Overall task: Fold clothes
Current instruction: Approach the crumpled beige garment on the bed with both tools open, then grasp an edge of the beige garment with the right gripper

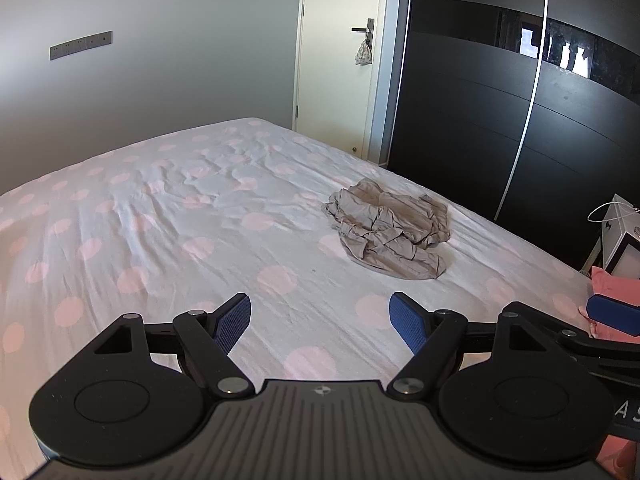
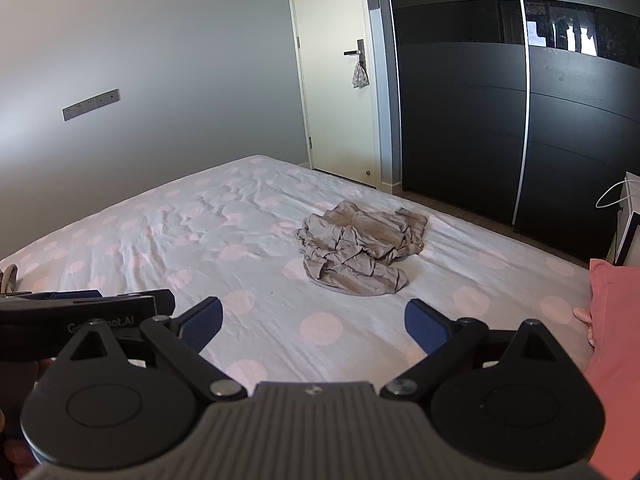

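A crumpled grey-beige garment (image 1: 390,230) (image 2: 358,254) lies in a heap on the bed, right of its middle. My left gripper (image 1: 320,318) hovers open over the near part of the bed, well short of the garment, with nothing between its blue pads. My right gripper (image 2: 314,320) is also open and empty, held just in front of the heap. A blue fingertip (image 1: 612,314) of the right gripper shows at the right edge of the left wrist view. The left gripper's black body (image 2: 80,316) shows at the left of the right wrist view.
The bed (image 1: 160,240) (image 2: 160,248) has a white sheet with pink dots, wrinkled toward the far side. A pink pillow (image 2: 616,360) (image 1: 608,284) lies at the near right. A black wardrobe (image 1: 500,112), a cream door (image 1: 340,60) and a white box (image 1: 624,240) stand beyond the bed.
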Tool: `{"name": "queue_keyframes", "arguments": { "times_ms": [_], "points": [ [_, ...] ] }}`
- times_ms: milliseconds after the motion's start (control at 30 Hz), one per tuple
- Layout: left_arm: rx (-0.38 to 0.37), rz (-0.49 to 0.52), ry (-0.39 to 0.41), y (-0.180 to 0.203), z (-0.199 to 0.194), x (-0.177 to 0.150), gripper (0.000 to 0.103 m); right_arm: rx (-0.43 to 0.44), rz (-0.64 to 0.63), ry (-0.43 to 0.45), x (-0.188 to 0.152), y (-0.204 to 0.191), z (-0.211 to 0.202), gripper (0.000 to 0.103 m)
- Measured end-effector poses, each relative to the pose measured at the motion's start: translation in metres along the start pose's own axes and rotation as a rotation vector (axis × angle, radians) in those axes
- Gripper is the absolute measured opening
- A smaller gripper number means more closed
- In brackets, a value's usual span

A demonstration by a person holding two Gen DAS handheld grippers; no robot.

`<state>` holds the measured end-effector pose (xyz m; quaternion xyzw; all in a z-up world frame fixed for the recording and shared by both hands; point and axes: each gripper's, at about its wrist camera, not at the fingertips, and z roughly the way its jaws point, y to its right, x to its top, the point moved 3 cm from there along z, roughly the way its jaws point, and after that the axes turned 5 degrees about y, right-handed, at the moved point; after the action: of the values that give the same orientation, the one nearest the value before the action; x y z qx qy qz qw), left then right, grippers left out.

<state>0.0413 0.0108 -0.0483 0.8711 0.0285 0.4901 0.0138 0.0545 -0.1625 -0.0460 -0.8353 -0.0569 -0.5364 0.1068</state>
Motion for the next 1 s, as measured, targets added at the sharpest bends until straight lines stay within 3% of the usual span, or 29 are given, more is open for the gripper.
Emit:
{"name": "queue_keyframes", "arguments": {
  "times_ms": [733,1000],
  "points": [
    [0.01,-0.006,-0.06,-0.003,0.021,-0.006,0.076,0.019,0.009,-0.039,-0.008,0.005,0.02,0.099],
    [0.03,-0.015,-0.12,-0.013,0.047,-0.014,0.076,0.104,-0.029,-0.068,-0.011,0.002,0.056,0.098]
  ]
}}
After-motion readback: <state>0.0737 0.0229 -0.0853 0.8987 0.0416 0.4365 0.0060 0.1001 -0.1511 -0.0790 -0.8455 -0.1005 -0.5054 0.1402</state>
